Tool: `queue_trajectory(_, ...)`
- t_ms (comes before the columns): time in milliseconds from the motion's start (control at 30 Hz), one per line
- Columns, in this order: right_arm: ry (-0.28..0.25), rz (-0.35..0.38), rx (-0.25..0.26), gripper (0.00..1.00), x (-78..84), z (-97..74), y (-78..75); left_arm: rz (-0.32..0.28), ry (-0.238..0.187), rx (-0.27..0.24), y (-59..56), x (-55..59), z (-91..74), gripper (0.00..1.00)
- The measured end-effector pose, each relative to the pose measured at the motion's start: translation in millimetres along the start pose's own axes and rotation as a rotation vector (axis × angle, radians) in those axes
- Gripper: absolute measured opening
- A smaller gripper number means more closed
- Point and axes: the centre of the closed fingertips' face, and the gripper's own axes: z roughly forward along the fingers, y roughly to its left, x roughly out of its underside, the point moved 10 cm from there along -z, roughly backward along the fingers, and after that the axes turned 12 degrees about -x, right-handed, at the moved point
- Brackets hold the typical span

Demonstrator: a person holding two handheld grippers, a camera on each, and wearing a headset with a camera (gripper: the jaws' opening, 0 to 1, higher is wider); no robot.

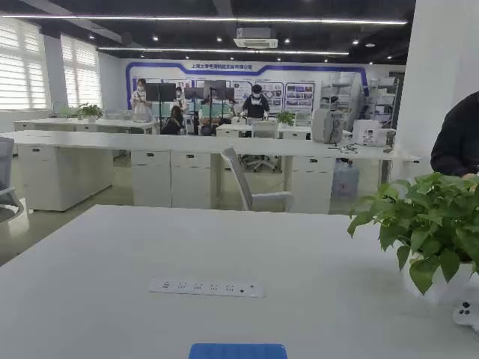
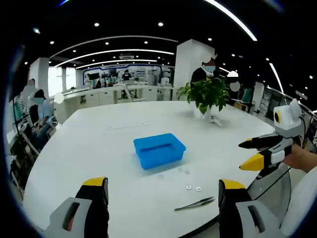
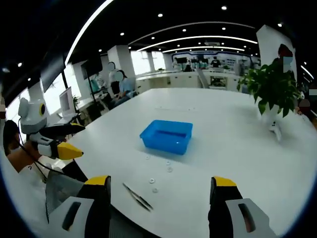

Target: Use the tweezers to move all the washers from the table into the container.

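A blue container (image 2: 159,148) stands on the white table (image 2: 99,148), and its rim shows at the bottom of the head view (image 1: 238,350). Several small washers (image 2: 188,187) lie on the table just in front of it, also seen from the other side as washers (image 3: 151,180). Metal tweezers (image 2: 194,203) lie near the table's front edge, closer than the washers; in the right gripper view the tweezers (image 3: 137,197) lie the same way. My left gripper (image 2: 162,184) is open and holds nothing. My right gripper (image 3: 161,182) is open too, hovering short of the tweezers. Each one shows in the other's view: right gripper (image 2: 247,153), left gripper (image 3: 79,140).
A potted plant (image 1: 426,224) in a white pot stands at the table's far right, beyond the container. A power strip (image 1: 206,287) is set into the table top. People stand and sit at desks around the office; one person (image 2: 208,72) is behind the plant.
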Motion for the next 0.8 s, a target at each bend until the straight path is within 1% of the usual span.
queue_trajectory(33, -0.001, -0.005, 0.007, 0.91, -0.6, 0.1, 0.1, 0.022, 0.001, -0.02, 0.9, 0.7, 0.5, 0.97)
queue_trajectory(67, -0.003, -0.011, 0.012, 0.94, -1.1, 0.2, 0.3, 0.03, -0.001, -0.032, 1.7, 0.9, 0.8, 0.98)
queue_trajectory(133, -0.002, -0.022, 0.025, 0.99, -1.7, 0.7, 0.8, 0.029, -0.003, -0.032, 2.8, 0.9, 1.4, 0.99)
queue_trajectory(167, 0.001, -0.026, 0.023, 0.99, -1.7, 0.9, 1.0, 0.02, -0.001, -0.025, 3.5, 1.1, 2.0, 0.99)
queue_trajectory(200, 0.007, -0.031, 0.018, 0.99, -1.3, 1.9, 1.6, -0.002, 0.0, -0.02, 3.9, 1.8, 3.1, 0.99)
queue_trajectory(267, 0.02, -0.031, 0.025, 0.99, -0.1, 3.3, 2.1, -0.013, 0.001, -0.013, 4.4, 2.9, 4.9, 0.99)
queue_trajectory(400, 0.032, -0.032, 0.02, 0.99, 0.9, 4.6, 3.7, 0.0, -0.003, -0.018, 4.1, 2.7, 4.7, 0.99)
queue_trajectory(567, 0.043, -0.038, 0.019, 0.99, 0.7, 6.7, 4.4, 0.002, 0.004, -0.001, 4.3, 5.0, 6.8, 0.99)
queue_trajectory(800, 0.063, -0.047, 0.028, 0.99, 0.6, 9.5, 2.6, 0.016, 0.014, 0.015, 5.8, 8.2, 10.9, 0.93)
